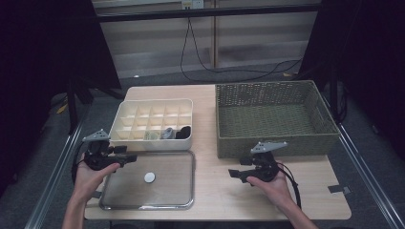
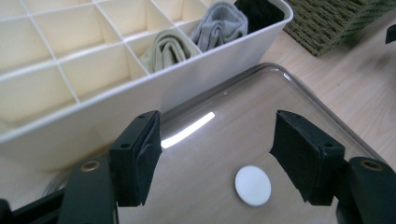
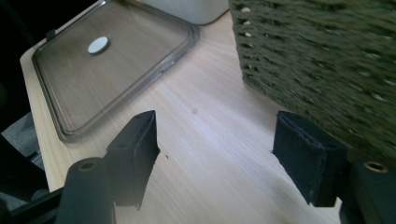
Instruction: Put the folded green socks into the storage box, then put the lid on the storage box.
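Observation:
A white divided organizer box (image 1: 153,143) stands at the table's back left, with rolled socks in its front row: olive (image 2: 168,49), grey (image 2: 219,25) and black (image 2: 259,11). In front of it a clear lid (image 1: 162,191) lies flat, with a white round disc (image 1: 149,177) at its middle. My left gripper (image 1: 130,157) hovers over the lid's left edge, pointing right. Its jaws are open and empty, with the disc (image 2: 252,185) below them. My right gripper (image 1: 235,173) is held above bare table in front of the green woven basket (image 1: 272,143), pointing left, open with nothing between its jaws.
The basket (image 3: 317,60) looks empty and fills the table's right rear. Bare wooden table (image 1: 215,191) runs between the lid (image 3: 116,79) and my right hand. Black cables hang behind the table.

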### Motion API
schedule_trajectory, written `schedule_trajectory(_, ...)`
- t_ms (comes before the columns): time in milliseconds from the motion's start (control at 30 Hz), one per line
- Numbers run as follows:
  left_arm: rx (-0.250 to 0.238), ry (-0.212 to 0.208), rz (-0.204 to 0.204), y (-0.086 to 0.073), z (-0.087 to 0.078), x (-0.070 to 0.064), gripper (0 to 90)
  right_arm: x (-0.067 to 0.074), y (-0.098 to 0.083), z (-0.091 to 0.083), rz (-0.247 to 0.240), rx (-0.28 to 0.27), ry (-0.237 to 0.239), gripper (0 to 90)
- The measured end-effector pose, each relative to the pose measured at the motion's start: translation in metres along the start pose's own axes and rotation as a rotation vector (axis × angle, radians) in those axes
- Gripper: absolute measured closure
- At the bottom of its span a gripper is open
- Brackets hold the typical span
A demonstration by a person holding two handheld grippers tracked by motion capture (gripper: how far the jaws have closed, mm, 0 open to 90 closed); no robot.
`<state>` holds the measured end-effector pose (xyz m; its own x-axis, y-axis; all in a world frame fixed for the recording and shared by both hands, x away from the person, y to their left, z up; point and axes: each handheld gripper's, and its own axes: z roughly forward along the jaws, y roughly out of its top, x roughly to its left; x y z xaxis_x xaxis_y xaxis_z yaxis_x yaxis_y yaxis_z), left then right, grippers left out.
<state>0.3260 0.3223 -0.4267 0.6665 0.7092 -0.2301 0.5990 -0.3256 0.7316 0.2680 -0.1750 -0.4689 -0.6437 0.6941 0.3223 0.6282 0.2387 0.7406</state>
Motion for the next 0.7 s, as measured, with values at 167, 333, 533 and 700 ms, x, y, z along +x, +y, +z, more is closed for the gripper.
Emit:
schedule_trajectory(167, -0.009, 0.002, -0.033, -0.024, -0.005, 0.001, 32.8, 0.005, 0.006, 0.009, -0.009, 0.001, 0.015, 33.3)
schedule_trajectory(333, -0.023, 0.016, -0.072, -0.037, -0.009, 0.004, 33.1, 0.011, 0.011, 0.019, -0.016, 0.003, 0.027, 33.8)
schedule_trajectory(533, -0.025, 0.004, -0.094, -0.055, -0.015, 0.011, 39.7, 0.013, 0.014, 0.034, 0.0, 0.016, 0.061, 38.9)
schedule_trajectory(700, -0.013, 0.007, -0.101, -0.068, -0.022, 0.011, 42.5, 0.018, 0.017, 0.043, 0.003, 0.009, 0.06, 39.1)
